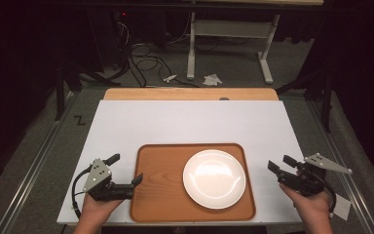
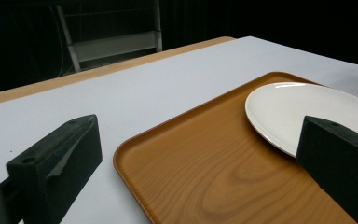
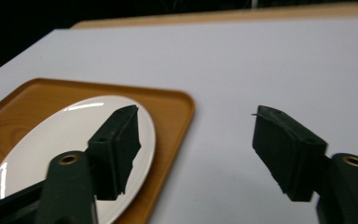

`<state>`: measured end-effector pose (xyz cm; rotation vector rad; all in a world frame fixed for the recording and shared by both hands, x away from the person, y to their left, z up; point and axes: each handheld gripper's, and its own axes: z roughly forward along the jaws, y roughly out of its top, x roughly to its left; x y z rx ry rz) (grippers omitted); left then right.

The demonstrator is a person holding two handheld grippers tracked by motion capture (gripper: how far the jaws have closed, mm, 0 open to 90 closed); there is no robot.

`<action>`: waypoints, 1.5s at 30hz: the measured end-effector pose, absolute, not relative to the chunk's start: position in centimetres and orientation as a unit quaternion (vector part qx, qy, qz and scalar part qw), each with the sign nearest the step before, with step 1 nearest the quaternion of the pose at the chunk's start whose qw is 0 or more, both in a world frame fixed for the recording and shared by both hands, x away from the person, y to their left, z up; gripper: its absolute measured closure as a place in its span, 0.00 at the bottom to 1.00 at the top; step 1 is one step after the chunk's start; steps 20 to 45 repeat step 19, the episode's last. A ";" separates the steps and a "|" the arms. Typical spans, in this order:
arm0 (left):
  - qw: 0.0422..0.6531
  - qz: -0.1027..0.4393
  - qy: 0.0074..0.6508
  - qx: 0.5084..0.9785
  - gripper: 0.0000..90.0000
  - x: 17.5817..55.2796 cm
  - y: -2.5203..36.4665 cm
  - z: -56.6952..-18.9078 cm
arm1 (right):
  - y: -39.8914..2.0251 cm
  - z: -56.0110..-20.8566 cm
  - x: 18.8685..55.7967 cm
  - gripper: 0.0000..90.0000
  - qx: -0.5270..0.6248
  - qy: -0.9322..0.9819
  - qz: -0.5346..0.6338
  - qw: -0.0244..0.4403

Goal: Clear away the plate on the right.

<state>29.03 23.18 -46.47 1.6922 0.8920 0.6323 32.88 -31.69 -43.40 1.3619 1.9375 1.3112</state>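
Observation:
A brown wooden tray [image 1: 158, 180] lies at the near middle of the white table top, and a round white plate [image 1: 214, 178] sits in its right half. My left gripper [image 1: 125, 169] rests just left of the tray, open, one jaw reaching over the tray's left rim. In the left gripper view its jaws stand wide apart [image 2: 198, 128] over the tray [image 2: 205, 177], with the plate [image 2: 307, 105] at the right. My right gripper [image 1: 281, 164] hovers to the right of the tray, open and empty. From the right gripper view [image 3: 196, 114] the plate [image 3: 60, 140] and tray corner [image 3: 168, 102] lie to the left.
The white sheet [image 1: 190, 122] covers the table, with a wooden strip [image 1: 190, 94] along its far edge. Beyond it stand a white table frame [image 1: 224, 44] and cables [image 1: 146, 63] on the floor. A small white slip [image 1: 342, 207] lies by the table's near right corner.

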 end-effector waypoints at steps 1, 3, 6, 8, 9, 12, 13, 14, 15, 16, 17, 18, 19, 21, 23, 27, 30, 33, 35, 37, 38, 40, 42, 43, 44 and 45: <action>0.533 0.264 0.375 0.711 0.01 29.1 23.0 -46.5 | -32.1 -43.3 32.5 0.28 0.488 0.694 0.480 0.222; 0.531 0.263 0.375 0.713 0.01 29.0 22.9 -46.5 | -32.5 -43.3 32.2 0.22 0.481 0.692 0.488 0.227; 0.528 0.260 0.374 0.717 0.00 29.1 22.6 -46.6 | -33.1 -43.5 31.5 0.15 0.459 0.694 0.496 0.248; 0.525 0.257 0.372 0.721 0.00 29.1 22.4 -46.6 | -33.1 -44.1 31.4 0.09 0.448 0.703 0.494 0.247; 0.524 0.256 0.373 0.722 0.00 29.2 22.2 -46.7 | -33.1 -44.3 31.5 0.08 0.450 0.703 0.495 0.242; 0.523 0.253 0.375 0.723 0.00 29.2 22.2 -46.7 | -32.7 -44.7 32.0 0.04 0.449 0.707 0.494 0.233; 0.524 0.253 0.374 0.722 0.00 29.2 22.2 -46.7 | -32.6 -44.8 32.0 0.02 0.447 0.710 0.491 0.235; 0.524 0.253 0.374 0.722 0.00 29.2 22.2 -46.7 | -32.6 -44.8 32.0 0.02 0.447 0.710 0.491 0.235; 0.525 0.252 0.375 0.721 0.00 29.1 22.2 -46.6 | -32.5 -44.8 32.0 0.01 0.448 0.710 0.491 0.234; 0.526 0.251 0.376 0.720 0.00 29.1 22.3 -46.6 | -32.5 -44.8 32.0 0.01 0.450 0.709 0.490 0.235; 0.528 0.249 0.377 0.719 0.00 29.1 22.3 -46.6 | -32.5 -44.9 32.0 0.01 0.451 0.709 0.489 0.234; 0.528 0.249 0.377 0.719 0.00 29.1 22.3 -46.6 | -32.5 -44.9 32.0 0.01 0.451 0.709 0.489 0.234; 0.528 0.248 0.378 0.719 0.00 29.1 22.3 -46.6 | -32.5 -44.9 32.0 0.01 0.452 0.709 0.489 0.233; 0.528 0.248 0.378 0.719 0.00 29.1 22.3 -46.6 | -32.5 -44.9 32.0 0.01 0.452 0.709 0.489 0.233; 0.528 0.248 0.378 0.719 0.00 29.1 22.3 -46.6 | -32.5 -44.9 32.0 0.01 0.452 0.709 0.489 0.233; 0.528 0.248 0.378 0.719 0.00 29.1 22.3 -46.6 | -32.5 -44.9 32.0 0.01 0.452 0.709 0.489 0.233; 0.528 0.248 0.378 0.719 0.00 29.1 22.3 -46.6 | -32.5 -44.9 32.0 0.01 0.452 0.709 0.489 0.233; 0.528 0.248 0.378 0.719 0.00 29.1 22.3 -46.6 | -32.5 -44.9 32.0 0.01 0.452 0.709 0.489 0.233; 0.528 0.248 0.378 0.719 0.00 29.1 22.3 -46.6 | -32.5 -44.9 32.0 0.01 0.452 0.709 0.489 0.233; 0.528 0.248 0.378 0.719 0.00 29.1 22.3 -46.6 | -32.5 -44.9 32.0 0.01 0.452 0.709 0.489 0.233; 0.528 0.248 0.378 0.719 0.00 29.1 22.3 -46.6 | -32.5 -44.9 32.0 0.01 0.452 0.709 0.489 0.233; 0.528 0.248 0.378 0.719 0.00 29.1 22.3 -46.6 | -32.5 -44.9 32.0 0.01 0.452 0.709 0.489 0.233; 0.528 0.248 0.378 0.719 0.00 29.1 22.3 -46.6 | -32.5 -44.9 32.0 0.01 0.452 0.709 0.489 0.233; 0.528 0.248 0.378 0.719 0.00 29.1 22.3 -46.6 | -32.5 -44.9 32.0 0.01 0.452 0.709 0.489 0.233; 0.528 0.248 0.378 0.719 0.00 29.1 22.3 -46.6 | -32.5 -44.9 32.0 0.01 0.452 0.709 0.489 0.233; 0.528 0.248 0.378 0.719 0.00 29.1 22.3 -46.6 | -32.5 -44.9 32.0 0.01 0.452 0.709 0.489 0.233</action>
